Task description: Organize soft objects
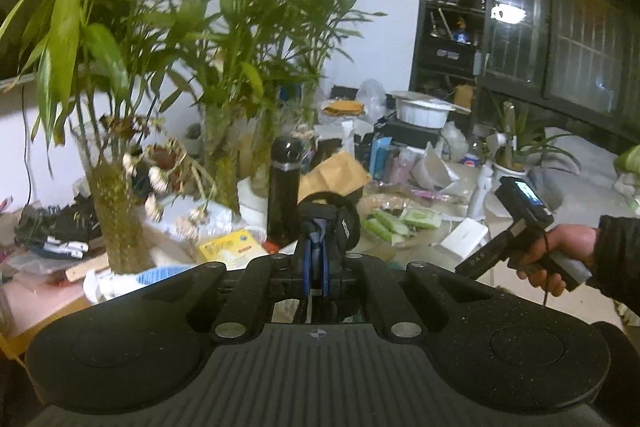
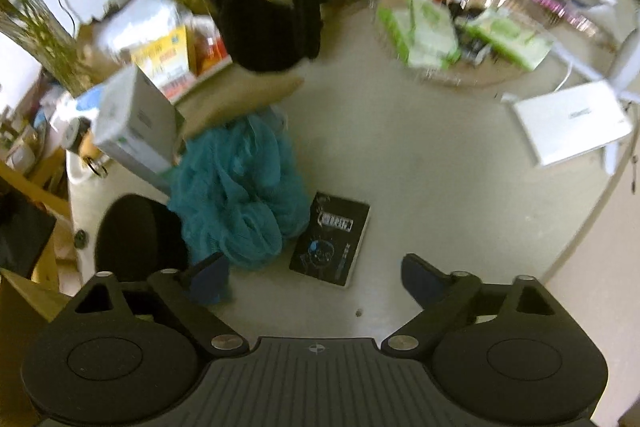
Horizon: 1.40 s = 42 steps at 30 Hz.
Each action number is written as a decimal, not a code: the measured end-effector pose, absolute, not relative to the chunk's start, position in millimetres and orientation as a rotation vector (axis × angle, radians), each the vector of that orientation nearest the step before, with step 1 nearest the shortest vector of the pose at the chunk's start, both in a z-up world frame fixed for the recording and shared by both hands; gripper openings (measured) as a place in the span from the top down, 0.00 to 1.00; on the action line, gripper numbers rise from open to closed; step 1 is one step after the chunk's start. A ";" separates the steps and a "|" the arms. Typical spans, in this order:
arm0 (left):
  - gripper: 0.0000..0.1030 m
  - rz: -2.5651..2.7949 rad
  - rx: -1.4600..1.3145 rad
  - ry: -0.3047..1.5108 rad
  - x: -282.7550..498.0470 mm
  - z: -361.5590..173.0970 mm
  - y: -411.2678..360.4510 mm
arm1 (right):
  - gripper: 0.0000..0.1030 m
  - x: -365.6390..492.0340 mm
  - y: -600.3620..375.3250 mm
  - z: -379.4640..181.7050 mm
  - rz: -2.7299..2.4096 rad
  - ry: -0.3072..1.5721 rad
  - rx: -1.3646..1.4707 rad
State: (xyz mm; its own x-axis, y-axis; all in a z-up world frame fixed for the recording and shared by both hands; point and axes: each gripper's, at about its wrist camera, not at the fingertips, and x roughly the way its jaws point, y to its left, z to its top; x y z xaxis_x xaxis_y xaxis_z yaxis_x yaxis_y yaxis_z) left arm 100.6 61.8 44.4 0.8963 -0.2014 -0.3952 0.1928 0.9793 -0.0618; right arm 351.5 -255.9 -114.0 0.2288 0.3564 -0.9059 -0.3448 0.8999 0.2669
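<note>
Earmuffs point(image 1: 332, 223), black and soft, are what we hold now in our left gripper point(image 1: 316, 259); its jaws are clenched on the band, and the muffs are lifted above the bench point(image 2: 420, 163). In the right wrist view the same earmuffs hang in the air over the far left part of the bench, next to a dark bottle point(image 1: 285, 187) and the plants point(image 1: 120, 67).

Our right gripper point(image 2: 316, 275) hovers over the near side of the bench with its jaws released and wide apart, and nothing is between them. Just beside its left finger lies a teal mesh sponge point(image 2: 236, 195), touching a small black booklet point(image 2: 332, 239).

We judge that the task is at an early or middle step: one soft object is in the air and not yet put down, and the teal sponge waits on the bench. Where the soft things must go, we cannot tell from these views.
</note>
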 end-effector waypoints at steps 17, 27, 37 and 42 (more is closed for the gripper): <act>0.94 -0.167 -0.079 0.495 98.0 15.3 85.6 | 0.31 375.5 -223.0 -182.9 0.478 1.360 -0.116; 0.94 -0.194 -0.080 0.497 98.8 15.8 77.5 | 0.50 373.7 -234.8 -184.0 0.414 1.282 -0.115; 0.94 -0.195 -0.070 0.482 94.9 25.1 71.5 | 0.51 361.0 -241.3 -152.4 0.414 1.196 -0.156; 0.94 -0.205 -0.060 0.462 88.2 34.4 67.2 | 0.51 352.6 -248.3 -131.2 0.424 1.160 -0.136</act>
